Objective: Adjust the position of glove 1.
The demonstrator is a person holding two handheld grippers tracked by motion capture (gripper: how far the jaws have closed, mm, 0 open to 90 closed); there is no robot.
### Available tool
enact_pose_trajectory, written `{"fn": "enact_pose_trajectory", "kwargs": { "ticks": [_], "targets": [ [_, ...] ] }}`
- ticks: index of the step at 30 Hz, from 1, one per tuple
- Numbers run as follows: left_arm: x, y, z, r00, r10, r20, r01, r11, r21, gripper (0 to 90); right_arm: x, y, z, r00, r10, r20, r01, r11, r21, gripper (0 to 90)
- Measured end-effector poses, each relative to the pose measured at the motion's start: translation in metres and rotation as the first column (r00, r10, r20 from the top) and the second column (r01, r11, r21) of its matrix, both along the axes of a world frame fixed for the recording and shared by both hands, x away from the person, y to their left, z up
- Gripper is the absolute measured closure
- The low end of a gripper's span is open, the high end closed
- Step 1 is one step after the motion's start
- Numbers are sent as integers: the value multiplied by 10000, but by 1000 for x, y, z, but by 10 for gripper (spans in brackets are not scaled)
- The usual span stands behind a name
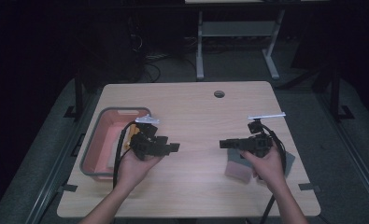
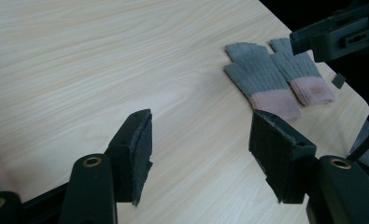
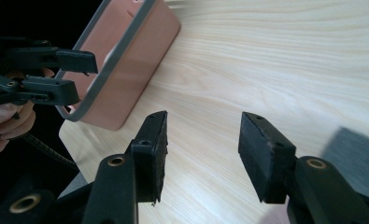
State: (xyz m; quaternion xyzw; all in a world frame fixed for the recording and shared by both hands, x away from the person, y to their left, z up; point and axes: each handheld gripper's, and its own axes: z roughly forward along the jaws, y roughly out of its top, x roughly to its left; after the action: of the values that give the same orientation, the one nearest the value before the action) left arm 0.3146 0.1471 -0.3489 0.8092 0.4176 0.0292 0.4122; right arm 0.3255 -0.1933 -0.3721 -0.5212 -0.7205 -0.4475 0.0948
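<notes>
high view has the left gripper [image 1: 173, 148] and right gripper [image 1: 225, 143] facing each other over the middle of the wooden table [image 1: 196, 107], both with jaws apart and nothing between them. a pair of grey gloves [image 2: 275, 77] with pink cuffs (lying side by side, touching) sits near the table's right edge under the right hand [image 1: 266, 165], and a pink bin [image 1: 98, 140] with a grey rim sits by the left edge.

I hold my left tongs [image 1: 173, 147] and right tongs [image 1: 225, 143] level, tips pointing inward at each other, well apart. Both pairs of jaws stand parted with nothing between them.
</notes>
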Motion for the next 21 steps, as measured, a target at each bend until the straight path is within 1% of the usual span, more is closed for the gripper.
{"fn": "enact_pose_trajectory", "kwargs": {
  "ticks": [1, 2, 3, 4, 5, 7, 8, 10, 13, 14, 15, 16, 17, 18, 19, 20, 21],
  "targets": [
    [0, -4, -1, 10000, -68, -34, 68, 10000, -9, 389, -1, -3, -1, 10000, -37, -80, 37, 10000, 37, 514],
    [0, -7, -2, 9999, -110, -38, 110, 9999, 73, 383, -2, -7, -3, 9999, -61, -132, 61, 10000, 23, 514],
    [1, -10, -3, 9998, -186, -19, 186, 9998, 110, 377, -3, -11, -4, 9998, -145, -119, 145, 9999, -53, 514],
    [1, -13, -5, 9997, -229, -57, 229, 9997, 52, 376, -4, -14, -5, 9997, -253, -65, 252, 9995, -174, 514],
    [1, -18, -6, 9996, -255, -85, 254, 9997, -35, 371, -5, -18, -6, 9994, -330, -97, 329, 9993, -152, 514],
    [1, -24, -8, 9992, -400, -10, 400, 9992, 60, 360, -6, -25, -9, 9988, -469, -108, 467, 9988, -174, 505],
    [1, -27, -9, 9990, -453, -1, 453, 9990, 44, 356, -7, -28, -10, 9987, -514, -67, 513, 9984, -232, 499],
    [1, -33, -12, 9986, -524, -34, 524, 9986, -39, 353, -7, -32, -13, 9979, -641, -126, 637, 9976, -271, 493],
    [1, -43, -16, 9974, -716, -47, 716, 9974, 28, 339, -8, -39, -18, 9973, -727, -125, 718, 9956, -602, 471],
    [1, -46, -17, 9972, -752, -57, 752, 9972, 17, 339, -8, -41, -21, 9969, -791, -22, 788, 9948, -644, 463],
    [1, -49, -19, 9971, -755, -83, 755, 9971, 1, 339, -9, -44, -23, 9963, -856, -43, 851, 9938, -715, 456],
    [1, -51, -20, 9965, -826, -110, 826, 9966, -31, 339, -11, -46, -26, 9953, -968, -102, 959, 9931, -679, 453],
    [2, -53, -21, 9956, -932, -114, 932, 9956, 36, 339, -12, -48, -30, 9950, -988, -118, 978, 9929, -674, 445],
    [2, -57, -23, 9961, -876, -90, 876, 9962, -3, 339, -13, -50, -32, 9946, -1029, -143, 1016, 9920, -748, 444],
    [2, -60, -24, 9954, -949, -108, 950, 9955, 22, 339, -15, -53, -36, 9936, -1128, -47, 1122, 9910, -727, 443],
    [3, -61, -25, 9943, -1059, -134, 1061, 9943, 77, 339, -16, -54, -37, 9931, -1159, -166, 1142, 9903, -795, 439],
    [2, -65, -27, 9948, -1014, -124, 1014, 9948, 9, 339, -16, -55, -39, 9935, -1132, -73, 1121, 9899, -869, 438]
  ]
}}
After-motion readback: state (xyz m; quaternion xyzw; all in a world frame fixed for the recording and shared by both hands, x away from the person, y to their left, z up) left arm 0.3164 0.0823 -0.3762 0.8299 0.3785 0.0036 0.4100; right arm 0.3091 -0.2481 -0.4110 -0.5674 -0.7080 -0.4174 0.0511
